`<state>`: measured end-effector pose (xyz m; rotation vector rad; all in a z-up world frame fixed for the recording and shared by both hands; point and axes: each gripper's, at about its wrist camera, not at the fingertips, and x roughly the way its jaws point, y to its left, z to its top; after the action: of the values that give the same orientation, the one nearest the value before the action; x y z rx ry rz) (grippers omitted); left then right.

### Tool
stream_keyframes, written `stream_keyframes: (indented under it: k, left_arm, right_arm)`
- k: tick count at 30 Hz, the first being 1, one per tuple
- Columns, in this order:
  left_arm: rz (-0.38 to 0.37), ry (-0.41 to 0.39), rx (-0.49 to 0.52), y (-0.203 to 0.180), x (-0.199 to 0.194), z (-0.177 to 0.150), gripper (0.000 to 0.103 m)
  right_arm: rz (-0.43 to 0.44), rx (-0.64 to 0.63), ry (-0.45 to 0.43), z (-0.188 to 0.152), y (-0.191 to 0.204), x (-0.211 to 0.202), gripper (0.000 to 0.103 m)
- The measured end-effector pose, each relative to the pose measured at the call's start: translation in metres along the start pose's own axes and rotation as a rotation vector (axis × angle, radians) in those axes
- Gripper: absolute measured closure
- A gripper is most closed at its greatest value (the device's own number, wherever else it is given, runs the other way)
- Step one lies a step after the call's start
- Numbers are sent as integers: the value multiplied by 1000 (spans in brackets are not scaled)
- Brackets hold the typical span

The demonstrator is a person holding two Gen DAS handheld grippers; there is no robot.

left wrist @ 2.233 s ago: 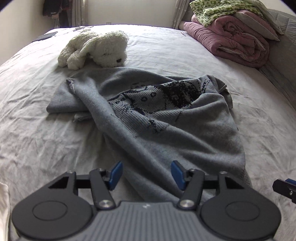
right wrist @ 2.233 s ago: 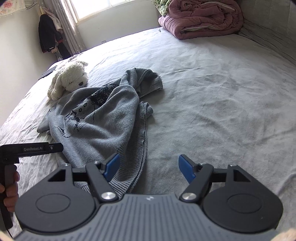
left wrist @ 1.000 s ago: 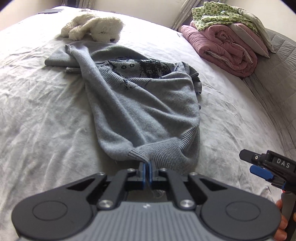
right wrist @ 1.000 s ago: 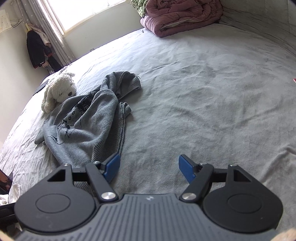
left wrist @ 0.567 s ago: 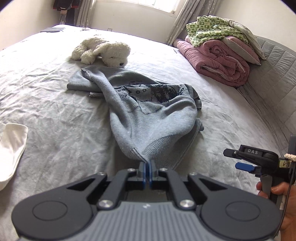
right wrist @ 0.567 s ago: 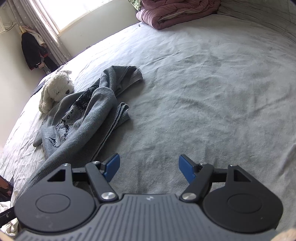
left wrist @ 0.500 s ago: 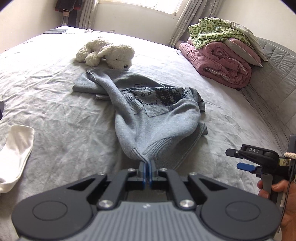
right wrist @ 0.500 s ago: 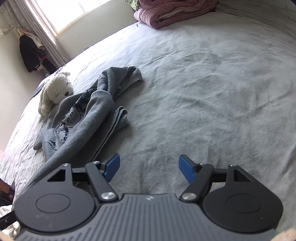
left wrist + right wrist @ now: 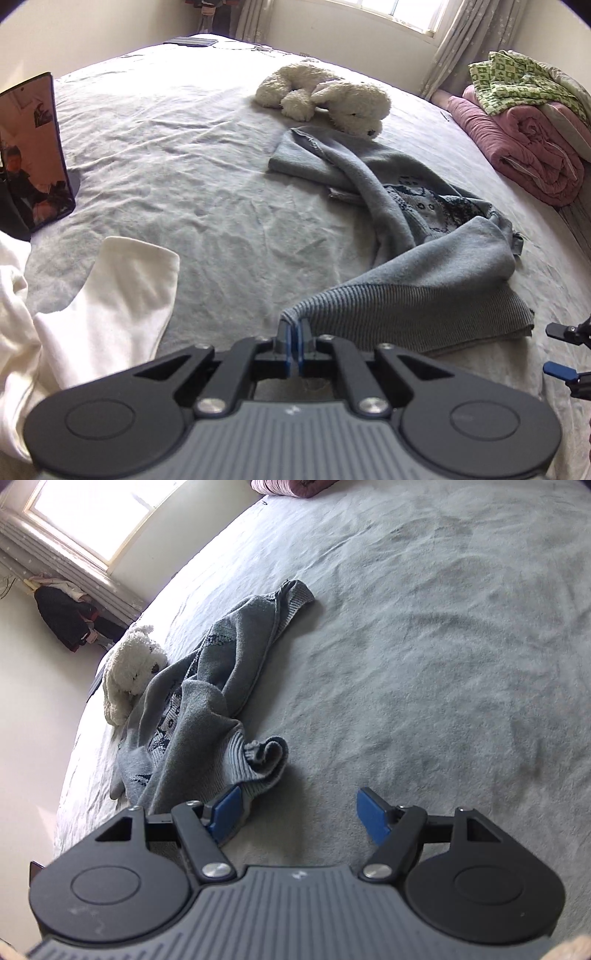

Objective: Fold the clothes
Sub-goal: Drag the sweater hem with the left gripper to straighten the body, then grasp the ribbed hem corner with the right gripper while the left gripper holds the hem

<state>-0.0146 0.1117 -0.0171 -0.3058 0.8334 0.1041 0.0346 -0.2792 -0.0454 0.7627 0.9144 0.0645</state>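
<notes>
A grey knit sweater [image 9: 424, 258] with a dark patterned chest lies rumpled on the grey bed. My left gripper [image 9: 294, 334] is shut on a corner of its ribbed hem, which is stretched toward the camera. In the right wrist view the same sweater [image 9: 199, 716] lies bunched at the left, its hem curled over. My right gripper [image 9: 301, 812] stands open just above the sheet; its left pad [image 9: 225, 810] is beside the hem's near edge, and nothing is between the fingers. That gripper's tips [image 9: 565, 350] also show at the left view's right edge.
A white plush dog [image 9: 325, 96] lies beyond the sweater. A white garment [image 9: 92, 306] lies at the near left, and a phone [image 9: 33, 147] stands propped behind it. Folded pink and green quilts [image 9: 524, 122] are stacked at the far right. Bare sheet [image 9: 443, 664] spreads right of the sweater.
My left gripper has dragged the hem corner leftward across the bed, stretching the hem sideways; white garment and phone came into view. My right gripper rolled and sank closer to the hem.
</notes>
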Motion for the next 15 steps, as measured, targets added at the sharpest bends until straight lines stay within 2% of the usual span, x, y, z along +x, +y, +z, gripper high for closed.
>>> stream_keyframes:
  k: [4,7,10,15]
  left_arm:
    - [1,21,-69,19,13,-1,100]
    - [-2,20,-83,23,15,1,100]
    - [26,-3,-50,22,14,1,100]
    - [11,20,-57,31,21,1,100]
  right_arm:
    - [78,130,39,-5,-3,8,29]
    - [75,144,20,-6,2,10,29]
    - [39,102,-13,-3,9,13,30]
    - [-71,-67,-65,1,25,19,37]
